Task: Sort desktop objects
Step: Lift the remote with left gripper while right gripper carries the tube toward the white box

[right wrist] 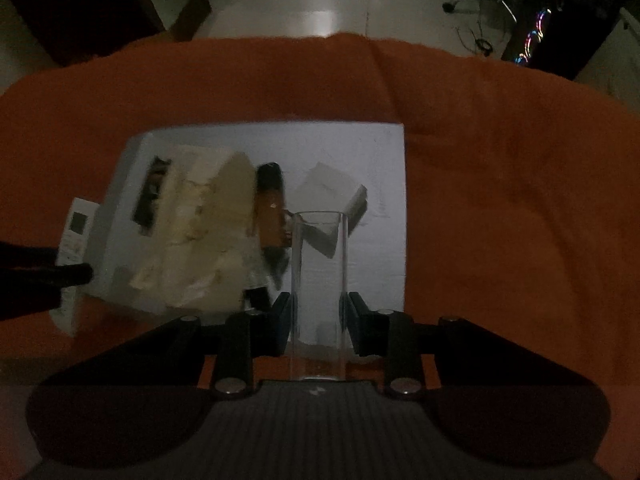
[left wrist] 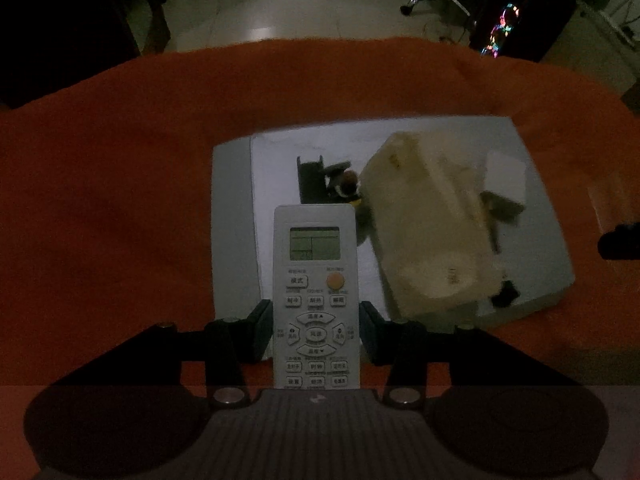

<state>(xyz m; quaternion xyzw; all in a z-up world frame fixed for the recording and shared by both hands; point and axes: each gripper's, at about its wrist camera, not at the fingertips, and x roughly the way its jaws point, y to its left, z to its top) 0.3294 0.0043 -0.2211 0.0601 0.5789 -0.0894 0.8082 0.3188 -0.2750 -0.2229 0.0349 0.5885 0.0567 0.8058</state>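
The left gripper (left wrist: 316,332) is clamping a white, flat plastic remote control with a small grey screen and an orange round button (left wrist: 315,292) by its lower half, pads pressing on the two long edges. It is being held low on the body, probably so that the screen end stays free to be set down first. The remote is hanging clear above the orange cloth covering the desk (left wrist: 120,200), at the near left edge of the pale grey-white rectangular box (left wrist: 234,220) that seems to serve as the sorting place.

Inside that box, a black bracket-like part (left wrist: 310,180), a small dark-and-white figure (left wrist: 347,184) (too blurred to name) and a bulky cream-coloured bundle of crumpled soft material (left wrist: 432,232) are lying close together, taking up most of the middle.

Further right, the right gripper (right wrist: 319,320) is squeezing a tall, clear cylindrical glass tumbler (right wrist: 319,280) near its base, mouth pointing away from the camera. The glass is hovering over the box's bare right half (right wrist: 380,200), beside an amber-brown bottle with a dark cap (right wrist: 271,208) and a folded white card (right wrist: 336,196), presumably because that is the only open room left.
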